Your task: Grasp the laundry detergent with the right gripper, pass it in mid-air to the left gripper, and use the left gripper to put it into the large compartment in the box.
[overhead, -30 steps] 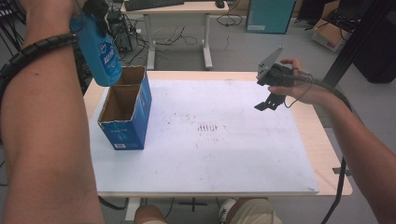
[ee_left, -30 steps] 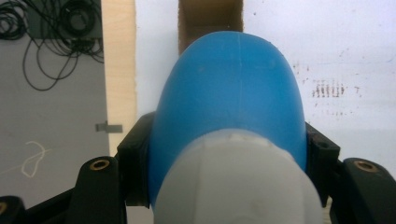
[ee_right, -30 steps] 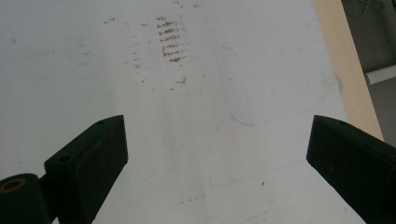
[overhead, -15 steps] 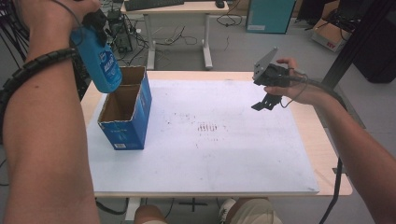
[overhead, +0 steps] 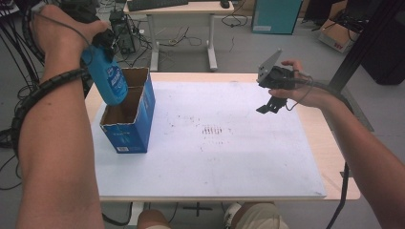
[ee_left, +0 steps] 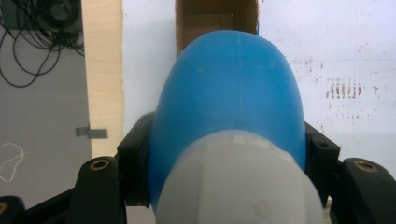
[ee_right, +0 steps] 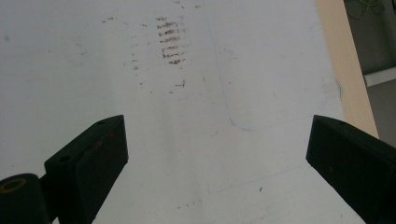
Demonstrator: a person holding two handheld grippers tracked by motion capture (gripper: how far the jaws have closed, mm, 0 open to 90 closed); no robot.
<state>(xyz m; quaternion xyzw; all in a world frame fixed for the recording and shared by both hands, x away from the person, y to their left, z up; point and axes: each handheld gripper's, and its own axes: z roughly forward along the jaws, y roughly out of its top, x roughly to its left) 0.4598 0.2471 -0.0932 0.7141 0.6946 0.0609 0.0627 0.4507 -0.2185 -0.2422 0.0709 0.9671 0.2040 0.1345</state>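
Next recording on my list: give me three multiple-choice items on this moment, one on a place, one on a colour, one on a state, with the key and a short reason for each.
1. Where is the blue bottle?
A. Lying on the white sheet
B. Above the open cardboard box, held in the left hand-held gripper
C. On the floor by the far desk

2. What colour is the bottle's cap?
A. Red
B. Black
C. White

3. How does the right hand-held gripper stand?
A. Open, nothing between its jaws
B. Shut on the bottle
C. Shut on a box flap

Key:
1. B: the high view shows the bottle tilted over the box's open top, and the left gripper view shows the jaws clamped on its sides.
2. C: the left gripper view shows a pale white cap nearest the camera.
3. A: the right gripper view shows the jaws wide apart over the bare white sheet.
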